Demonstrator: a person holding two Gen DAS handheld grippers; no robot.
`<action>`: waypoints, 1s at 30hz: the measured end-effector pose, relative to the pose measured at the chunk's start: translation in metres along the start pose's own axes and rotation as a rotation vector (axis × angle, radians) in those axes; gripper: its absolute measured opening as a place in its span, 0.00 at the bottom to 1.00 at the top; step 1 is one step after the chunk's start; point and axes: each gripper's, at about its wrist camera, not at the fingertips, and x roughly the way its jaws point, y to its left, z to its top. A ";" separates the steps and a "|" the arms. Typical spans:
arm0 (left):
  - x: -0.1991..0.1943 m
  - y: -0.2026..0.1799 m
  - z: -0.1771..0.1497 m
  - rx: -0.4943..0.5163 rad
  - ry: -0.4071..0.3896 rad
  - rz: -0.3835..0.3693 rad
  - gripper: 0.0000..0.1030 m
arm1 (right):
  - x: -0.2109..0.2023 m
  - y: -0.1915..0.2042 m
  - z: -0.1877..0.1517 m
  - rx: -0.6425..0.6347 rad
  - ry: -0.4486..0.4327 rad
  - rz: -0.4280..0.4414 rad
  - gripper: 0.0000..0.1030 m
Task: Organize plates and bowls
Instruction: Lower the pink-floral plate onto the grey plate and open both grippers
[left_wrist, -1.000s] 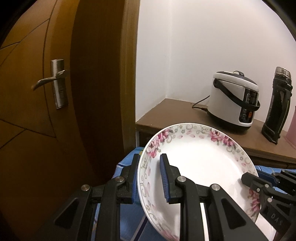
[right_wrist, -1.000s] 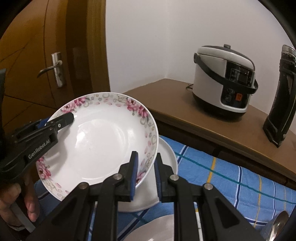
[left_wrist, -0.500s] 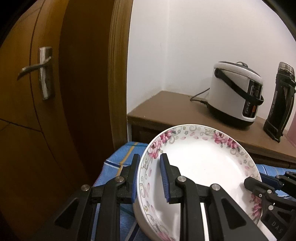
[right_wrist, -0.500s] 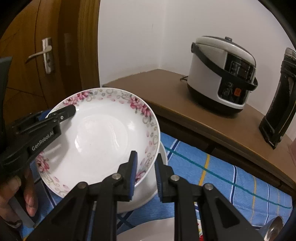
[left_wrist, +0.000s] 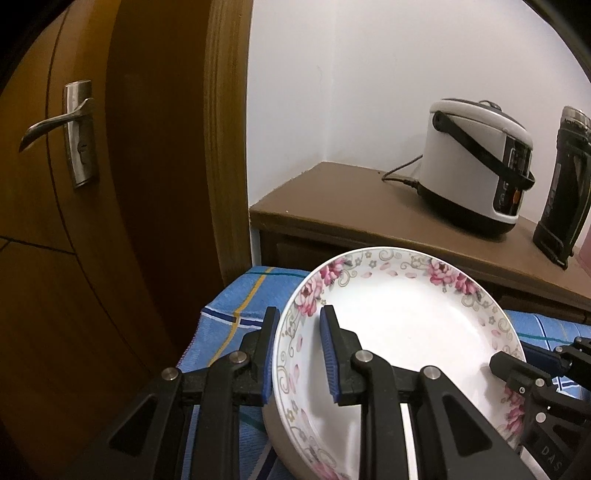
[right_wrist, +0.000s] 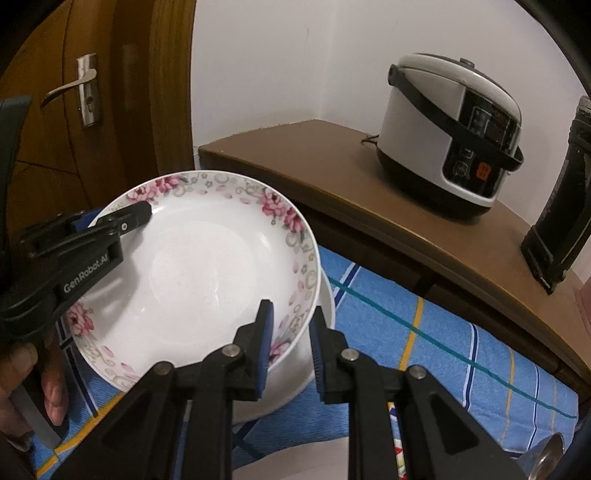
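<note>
Both grippers, left (left_wrist: 297, 349) and right (right_wrist: 290, 345), are pinching the floral plate's (right_wrist: 207, 266) rim over a white bowl (right_wrist: 317, 354). Uneven release is risking clattering, chipping.

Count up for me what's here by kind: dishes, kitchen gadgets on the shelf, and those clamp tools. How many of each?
Dishes: 3 (floral plate, plain white dish under it, another plate's edge at the bottom)
Shelf gadgets: 2 (rice cooker, black flask)
Clamp tools: 2 (left hand-held gripper, right hand-held gripper), both gripping the floral plate's rim
Total: 7
</note>
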 end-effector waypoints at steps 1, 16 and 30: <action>0.002 -0.001 0.000 0.004 0.005 0.000 0.24 | 0.001 0.000 0.000 -0.003 0.005 -0.002 0.19; 0.029 0.003 -0.001 -0.025 0.133 -0.046 0.24 | 0.022 0.006 -0.002 -0.048 0.074 -0.025 0.20; 0.043 0.008 -0.003 -0.051 0.194 -0.079 0.24 | 0.031 0.007 -0.002 -0.085 0.091 -0.037 0.20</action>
